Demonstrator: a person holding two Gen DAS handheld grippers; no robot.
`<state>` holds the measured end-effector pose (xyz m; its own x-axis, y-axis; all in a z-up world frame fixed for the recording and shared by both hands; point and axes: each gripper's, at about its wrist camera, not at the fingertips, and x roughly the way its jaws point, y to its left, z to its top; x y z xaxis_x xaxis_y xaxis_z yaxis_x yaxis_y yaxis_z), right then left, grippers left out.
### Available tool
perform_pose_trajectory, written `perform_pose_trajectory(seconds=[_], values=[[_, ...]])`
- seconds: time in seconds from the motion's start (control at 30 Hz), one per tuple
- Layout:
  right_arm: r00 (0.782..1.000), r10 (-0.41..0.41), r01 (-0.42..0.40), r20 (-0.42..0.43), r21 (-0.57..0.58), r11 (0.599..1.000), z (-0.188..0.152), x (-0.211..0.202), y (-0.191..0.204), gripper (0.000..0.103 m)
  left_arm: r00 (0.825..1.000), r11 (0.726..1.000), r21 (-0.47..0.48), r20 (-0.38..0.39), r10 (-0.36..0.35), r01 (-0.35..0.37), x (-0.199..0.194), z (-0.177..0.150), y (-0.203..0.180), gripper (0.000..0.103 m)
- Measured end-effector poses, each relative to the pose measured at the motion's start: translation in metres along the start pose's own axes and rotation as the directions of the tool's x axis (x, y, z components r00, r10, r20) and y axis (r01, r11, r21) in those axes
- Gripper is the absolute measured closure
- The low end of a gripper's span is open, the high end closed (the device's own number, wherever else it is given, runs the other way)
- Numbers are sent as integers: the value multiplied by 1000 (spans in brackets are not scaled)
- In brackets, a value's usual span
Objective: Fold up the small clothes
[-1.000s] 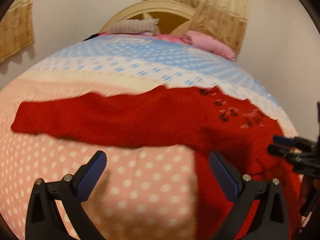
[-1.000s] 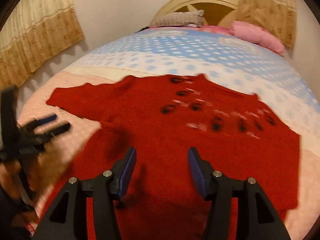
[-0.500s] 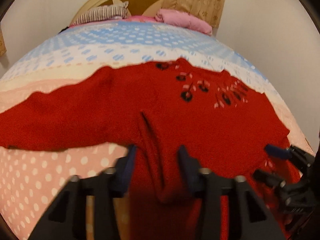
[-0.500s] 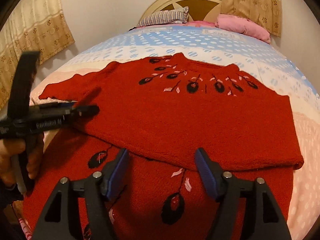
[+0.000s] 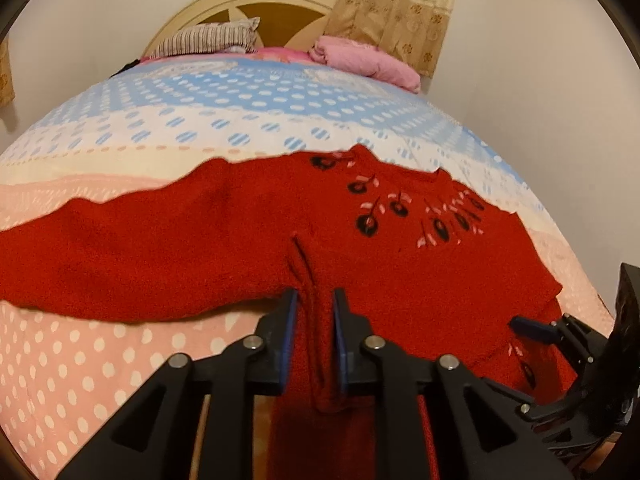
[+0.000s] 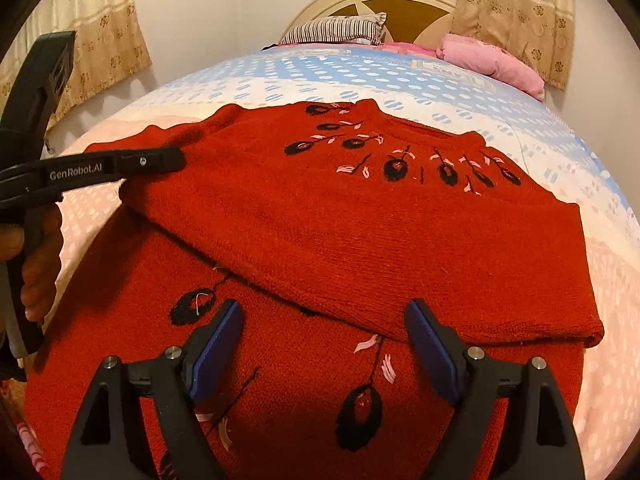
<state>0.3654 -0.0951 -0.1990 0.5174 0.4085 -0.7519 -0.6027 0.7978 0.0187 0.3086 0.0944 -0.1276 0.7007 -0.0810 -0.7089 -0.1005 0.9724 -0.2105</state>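
Bedspread edge cropped; left tool pinches sweater; right tool opening, empty.

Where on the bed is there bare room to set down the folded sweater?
Free: the blue dotted sheet between the red sweater and the pillows; the pink sheet beside the sleeve. Crowded: the near edge, with both grippers.
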Motion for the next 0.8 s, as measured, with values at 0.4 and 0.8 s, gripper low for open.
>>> perform_pose_trajectory(seconds=[0.4,0.8], values=[[1000,-8,8,-9,-9,1000,0,2,4,18,999,998,67,29,21,-23,4,-1,-10,81],[1000,-6,6,-4,-6,1000,0,2,2,17,998,999,39,67,9,-12,-6,10,2,95]])
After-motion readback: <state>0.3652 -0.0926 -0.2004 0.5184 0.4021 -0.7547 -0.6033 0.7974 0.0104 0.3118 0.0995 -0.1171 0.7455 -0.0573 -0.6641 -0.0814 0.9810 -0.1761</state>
